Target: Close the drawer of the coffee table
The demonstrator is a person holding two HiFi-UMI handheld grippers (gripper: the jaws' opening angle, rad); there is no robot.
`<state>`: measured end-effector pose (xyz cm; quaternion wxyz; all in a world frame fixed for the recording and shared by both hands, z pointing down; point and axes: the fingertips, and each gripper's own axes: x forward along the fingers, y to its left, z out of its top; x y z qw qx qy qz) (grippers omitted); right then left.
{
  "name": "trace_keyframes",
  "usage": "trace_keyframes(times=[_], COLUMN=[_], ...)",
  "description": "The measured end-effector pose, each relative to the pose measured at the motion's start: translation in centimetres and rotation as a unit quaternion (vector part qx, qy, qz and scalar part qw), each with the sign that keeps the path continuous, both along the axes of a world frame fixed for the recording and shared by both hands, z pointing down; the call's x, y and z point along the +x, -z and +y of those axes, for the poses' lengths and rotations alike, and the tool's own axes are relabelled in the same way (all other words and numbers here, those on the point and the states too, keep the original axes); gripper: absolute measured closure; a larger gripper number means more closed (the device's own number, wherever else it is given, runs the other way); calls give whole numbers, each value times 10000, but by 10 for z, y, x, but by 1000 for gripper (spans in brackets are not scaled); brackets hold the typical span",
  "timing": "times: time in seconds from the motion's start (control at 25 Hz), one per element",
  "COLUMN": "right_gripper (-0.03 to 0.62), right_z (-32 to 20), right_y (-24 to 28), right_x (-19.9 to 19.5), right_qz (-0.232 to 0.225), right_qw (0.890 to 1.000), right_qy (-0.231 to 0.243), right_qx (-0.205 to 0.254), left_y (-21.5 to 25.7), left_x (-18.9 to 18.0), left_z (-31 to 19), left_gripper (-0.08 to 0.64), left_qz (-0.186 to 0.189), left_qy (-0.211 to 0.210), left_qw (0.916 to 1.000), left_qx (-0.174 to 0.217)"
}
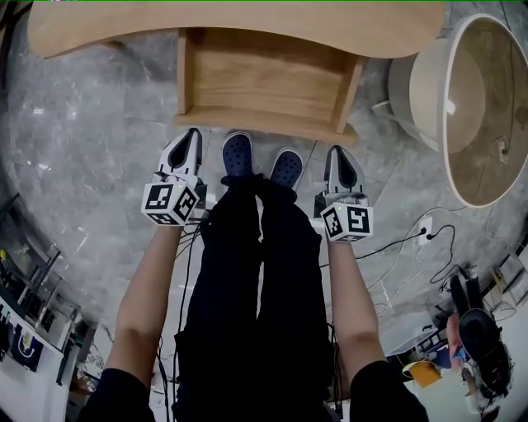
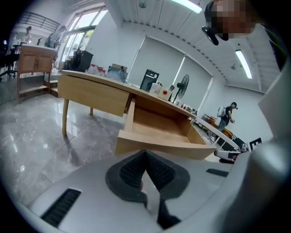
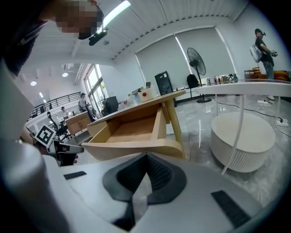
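The wooden coffee table point(image 1: 247, 21) stands ahead with its drawer point(image 1: 262, 124) pulled out and empty. In the head view my left gripper point(image 1: 191, 133) hangs just short of the drawer front's left end, and my right gripper point(image 1: 340, 152) just short of its right end. Neither touches the wood. Both are shut with nothing between the pads. The left gripper view looks over the shut left gripper point(image 2: 145, 154) at the drawer's front panel point(image 2: 163, 146). The right gripper view shows the shut right gripper point(image 3: 146, 157) below the drawer front point(image 3: 136, 148).
My two feet in blue clogs point(image 1: 238, 155) stand on grey marble floor just before the drawer. A round white side table point(image 1: 474, 107) stands to the right, with a power strip and cables point(image 1: 425, 229) on the floor near it. A person point(image 3: 263, 43) stands far behind.
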<state>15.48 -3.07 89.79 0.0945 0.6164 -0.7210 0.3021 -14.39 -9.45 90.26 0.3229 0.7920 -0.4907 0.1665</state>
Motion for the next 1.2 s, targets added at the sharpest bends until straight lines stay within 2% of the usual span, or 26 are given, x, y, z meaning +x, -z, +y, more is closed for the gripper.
trace_keyframes(times=[0.16, 0.4, 0.64, 0.96, 1.12, 1.2], right_gripper=[566, 565, 565, 565, 566, 566], right_z=[0, -1, -6, -8, -8, -8], right_y=[-11, -9, -3, -2, -3, -2], right_x=[5, 5, 1, 2, 1, 1], right_qz=[1, -7, -69, -120, -203, -196], right_qw=[9999, 9998, 9995, 9981, 9980, 9981], right_qy=[-87, -156, -243, -530, -504, -488], right_qx=[76, 144, 211, 300, 311, 311], left_y=[-8, -5, -4, -6, -6, -4], left_x=[-8, -13, -15, -11, -12, -11], left_z=[-9, -7, -10, -14, -13, -13], left_gripper=[535, 535, 535, 535, 535, 535], left_qz=[102, -6, -88, 101, 115, 32], left_qy=[25, -246, 113, 561, 671, 598], left_qw=[9999, 9993, 9995, 9981, 9976, 9979], left_qx=[134, 280, 285, 215, 155, 231])
